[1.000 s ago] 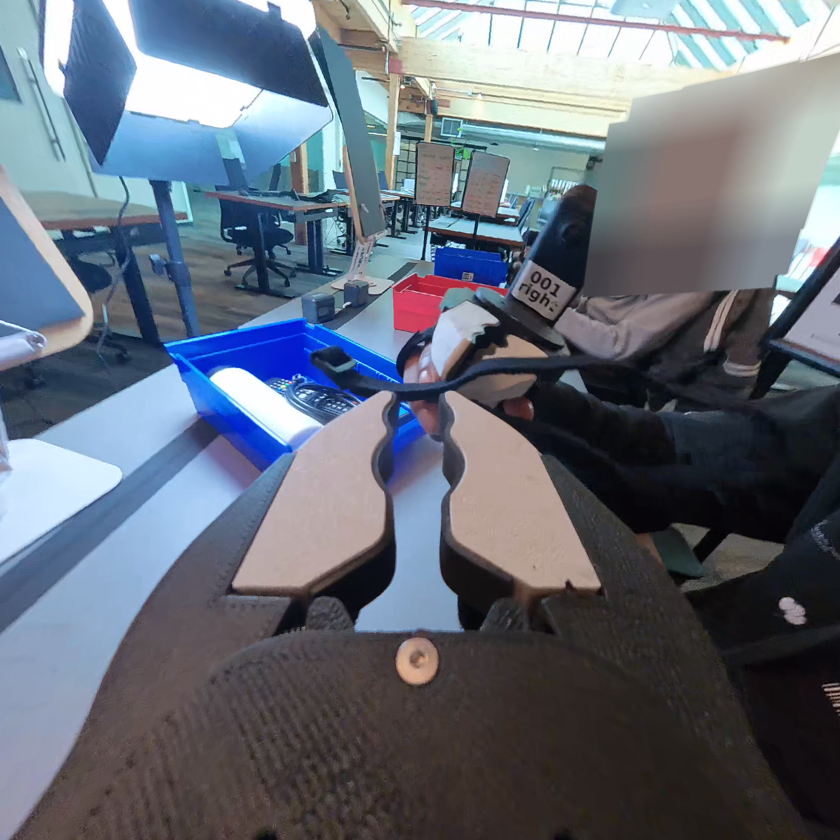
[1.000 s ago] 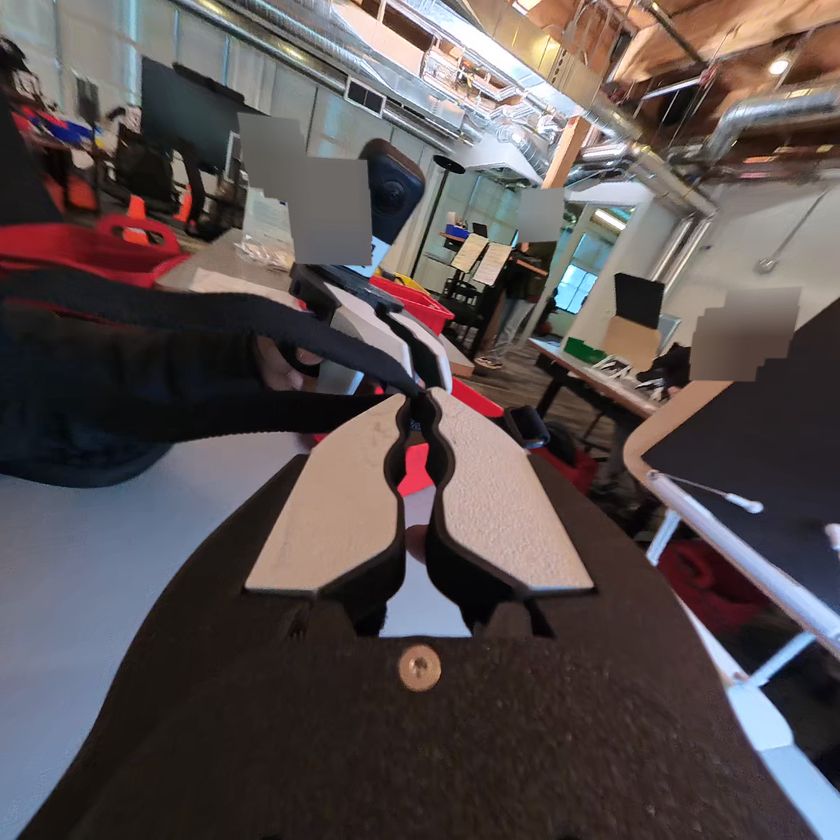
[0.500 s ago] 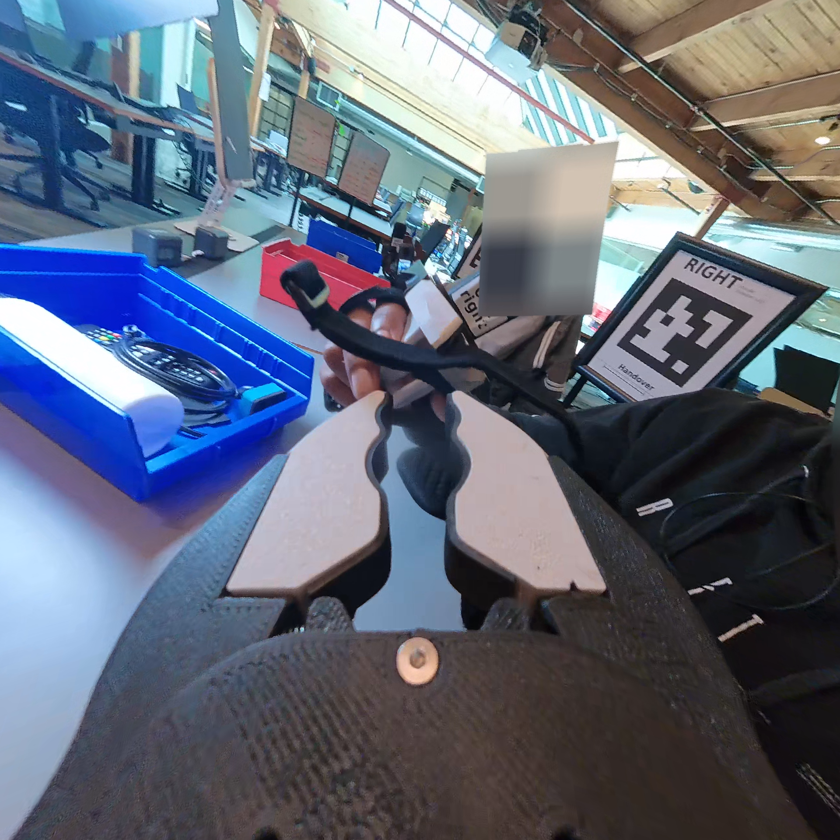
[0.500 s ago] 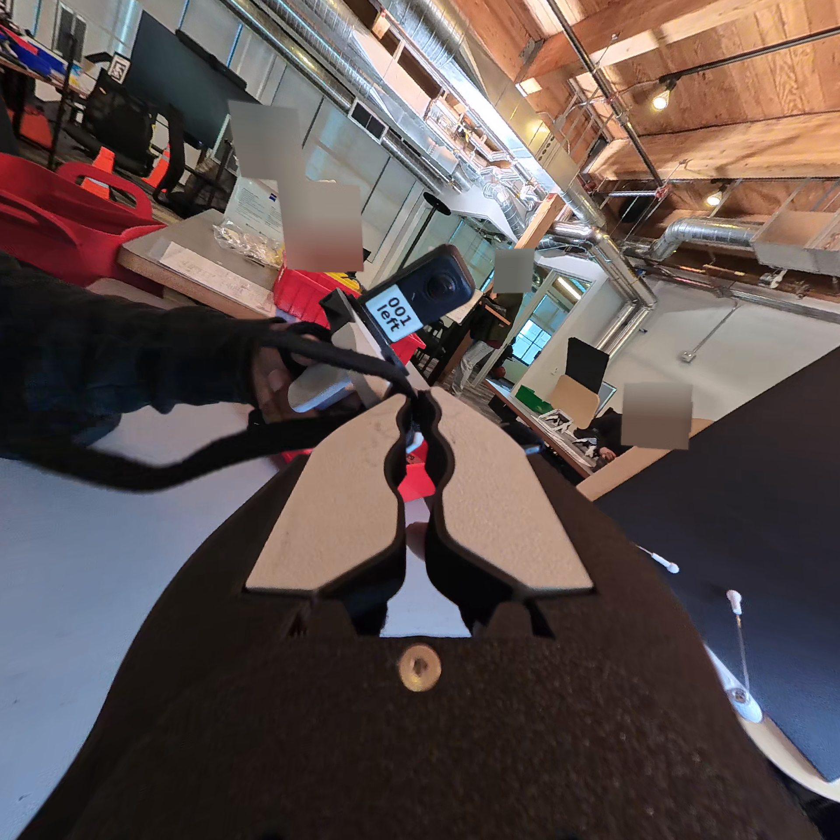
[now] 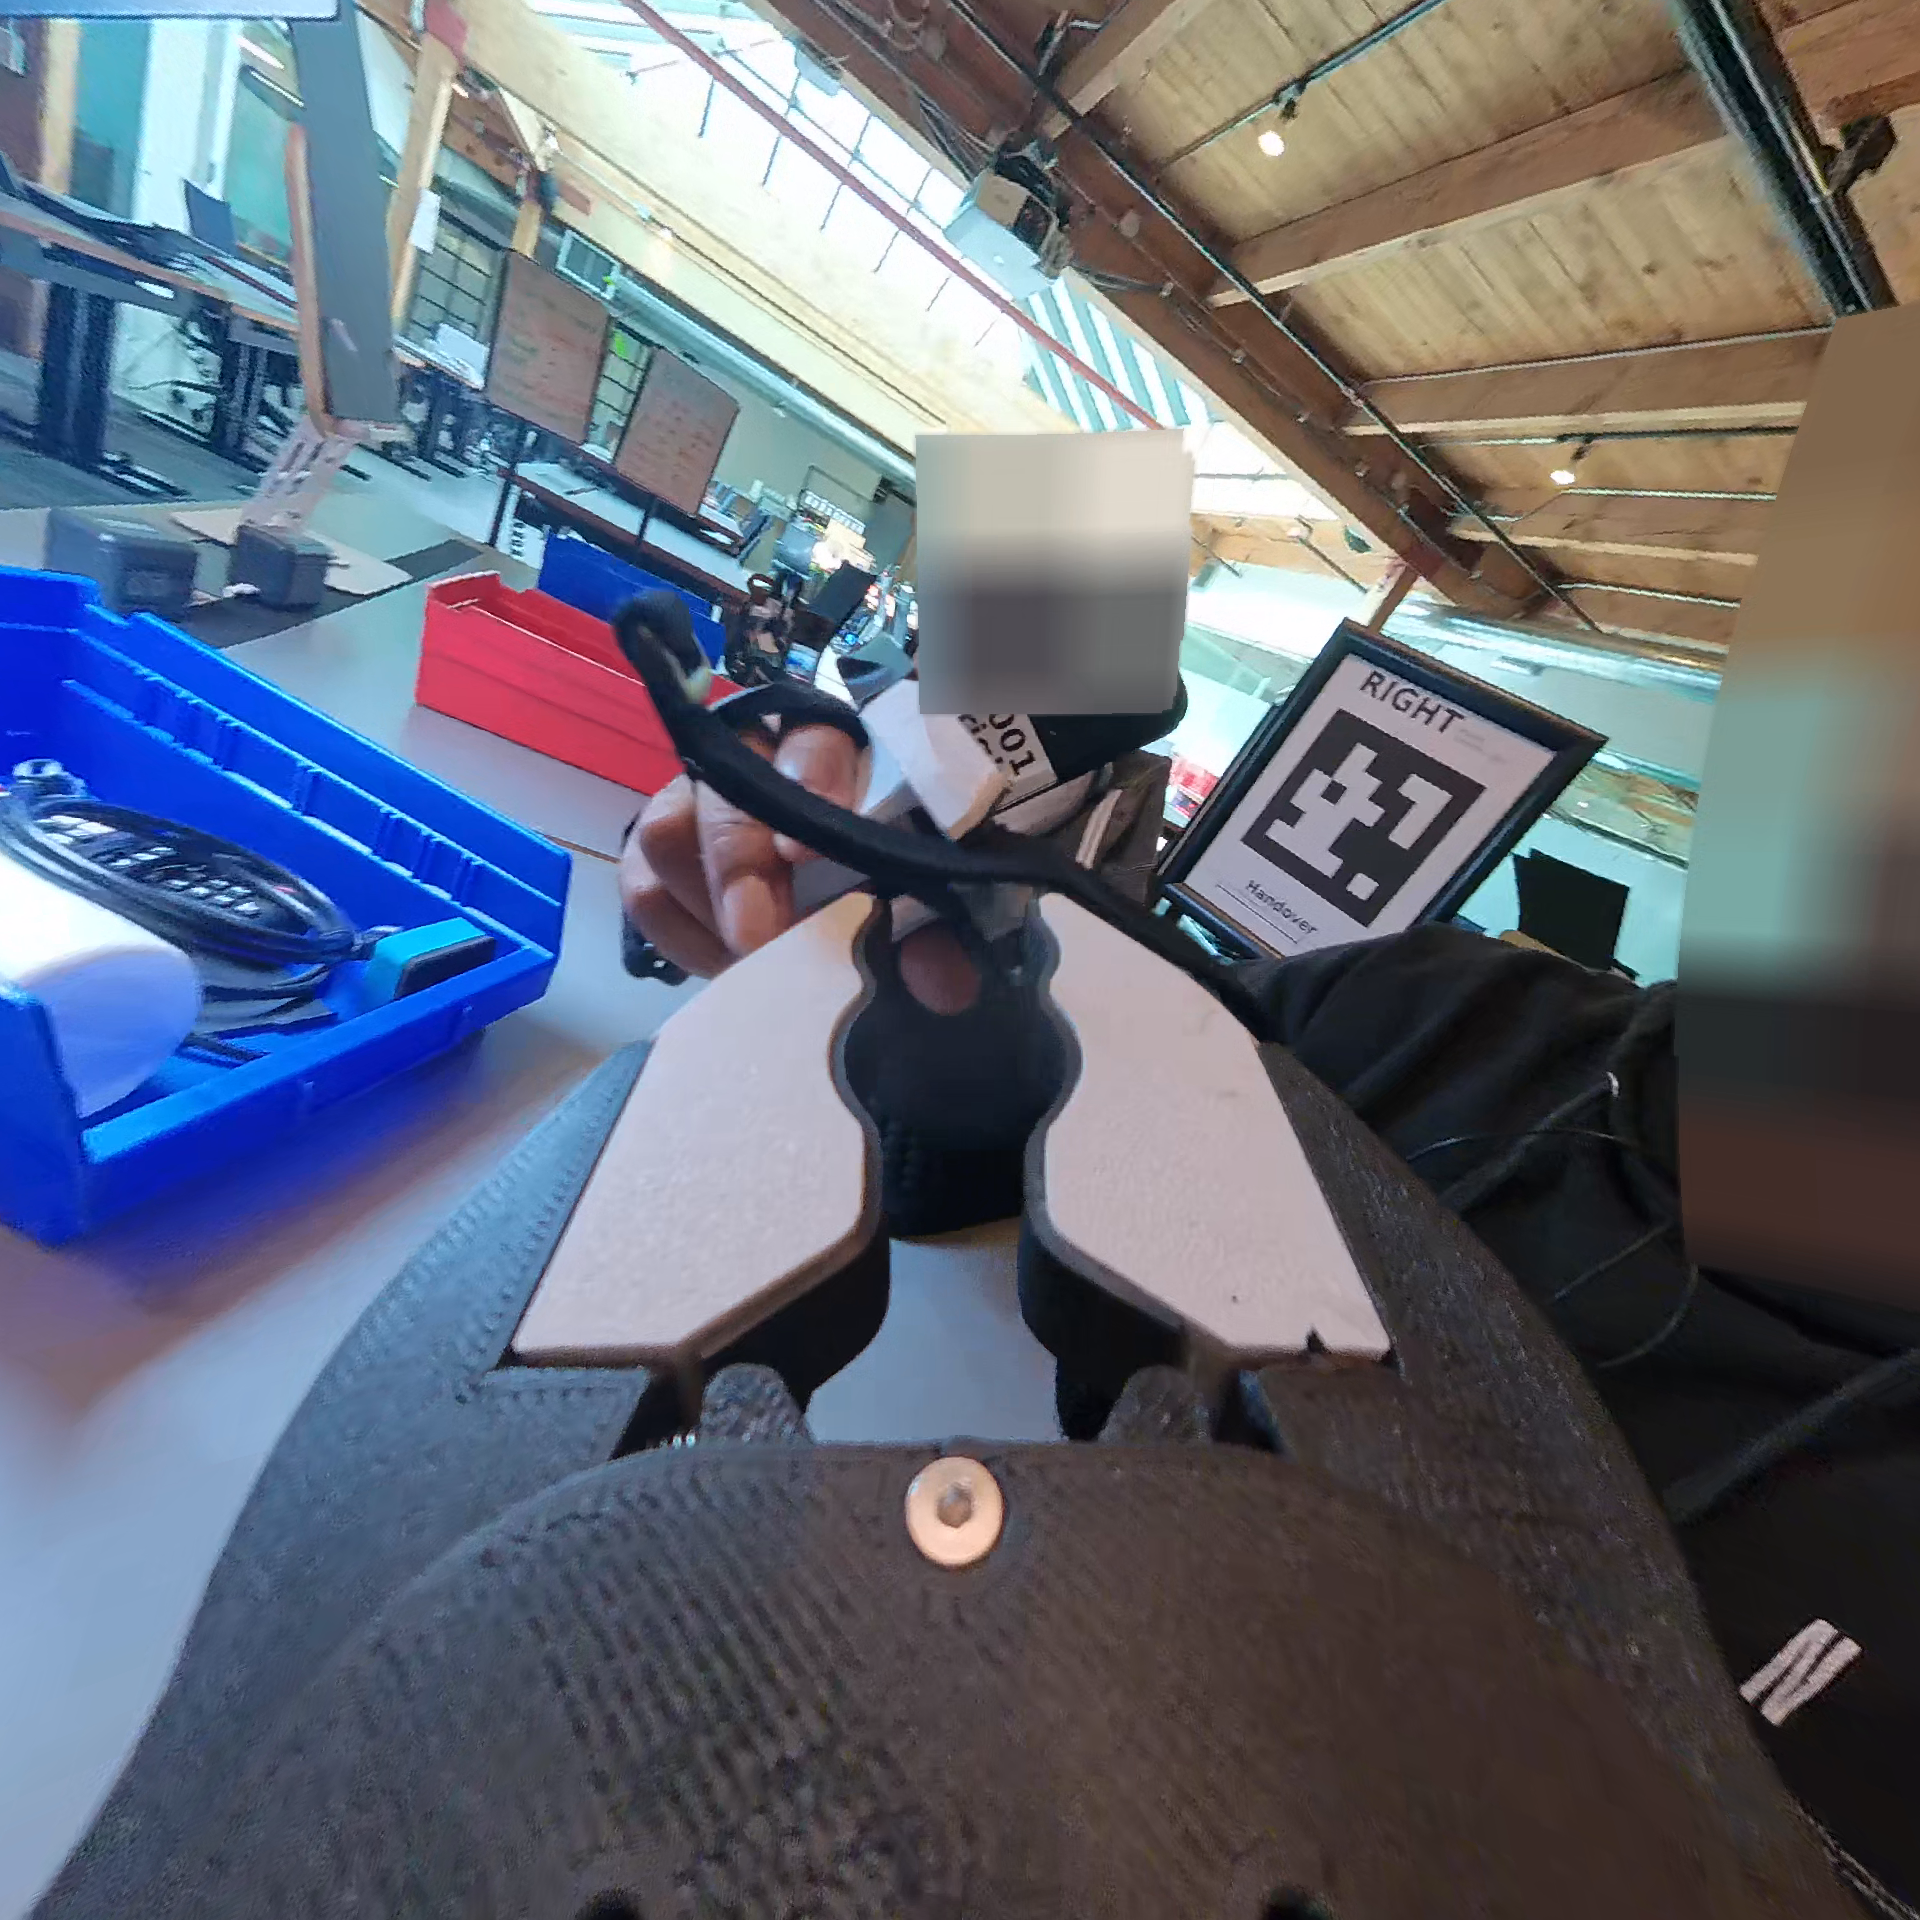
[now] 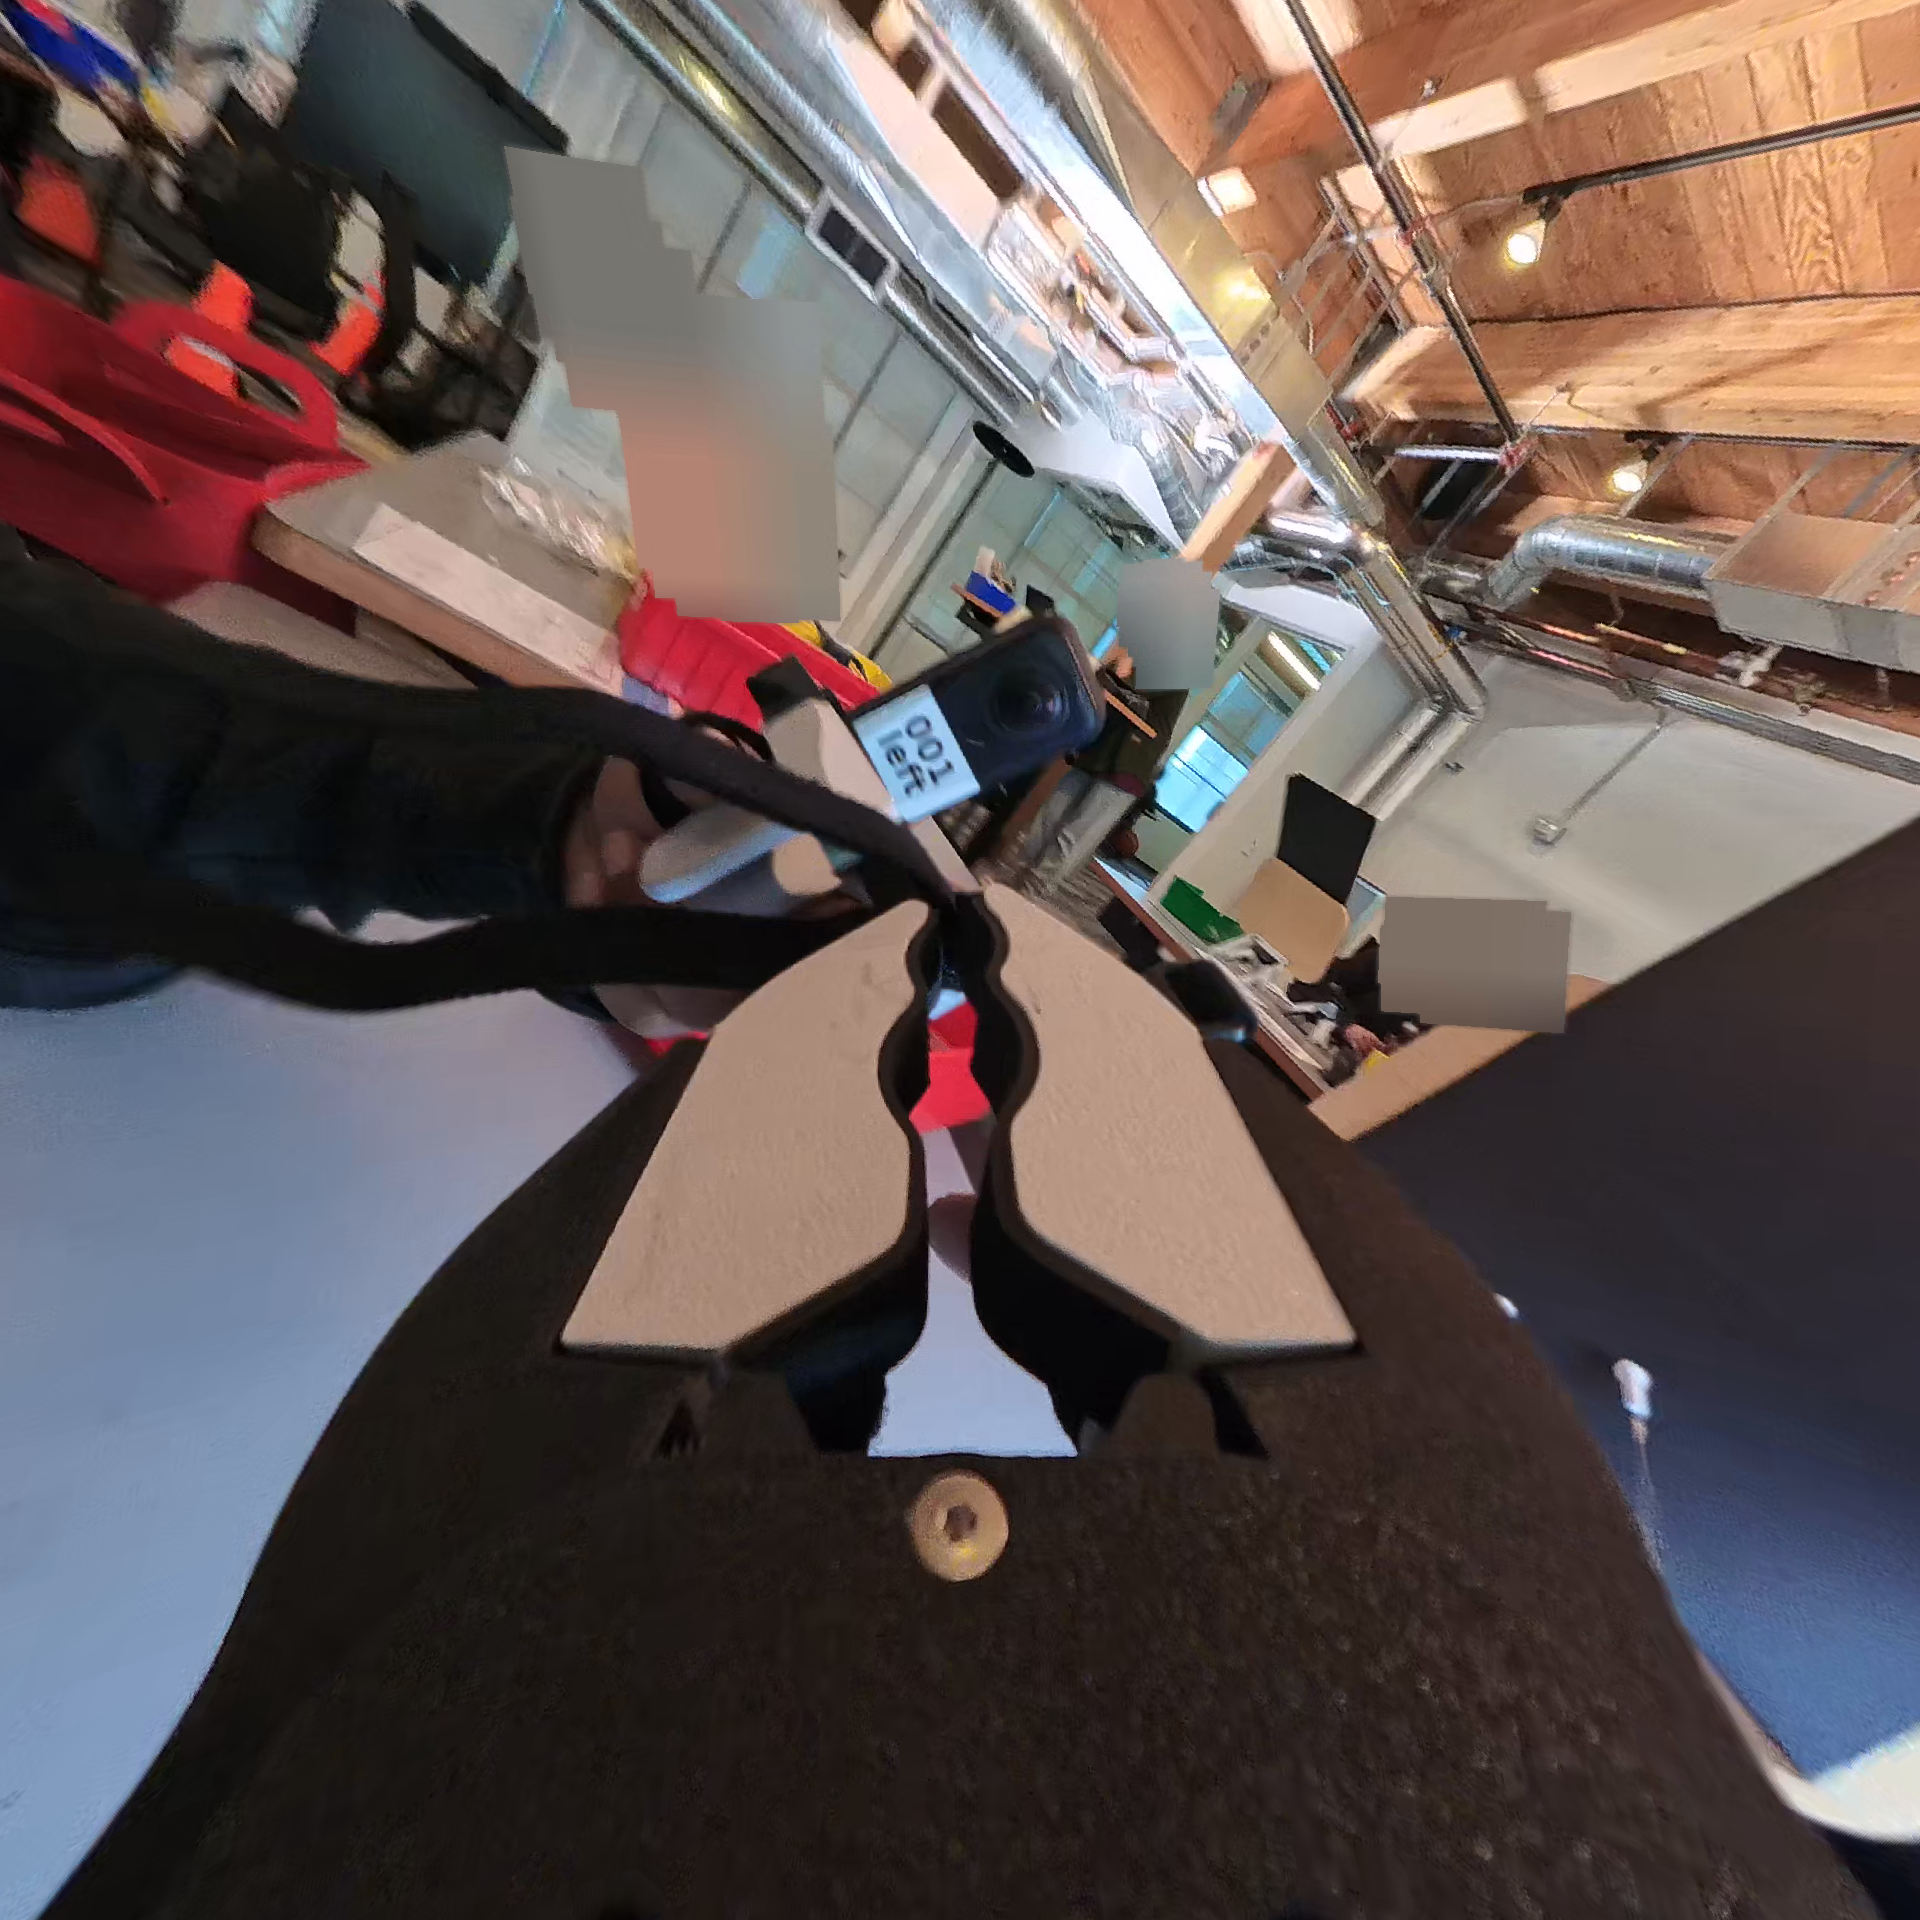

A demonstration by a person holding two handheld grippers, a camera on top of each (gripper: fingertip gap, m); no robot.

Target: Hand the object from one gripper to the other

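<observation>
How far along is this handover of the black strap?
Looks done: the right gripper is shut on the black strap, pinching it at its fingertips. In hand: the left gripper is open, its fingers either side of the strap's line without clamping it. Which way the strap is passing, these views alone don't settle.

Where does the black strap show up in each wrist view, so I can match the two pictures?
Left wrist view: the black strap runs across the centre, just beyond the open left claw, its looped end raised upper left.
Right wrist view: the strap comes in from the left and ends pinched in the right claw.
Shared landmark: the grey tabletop.
</observation>
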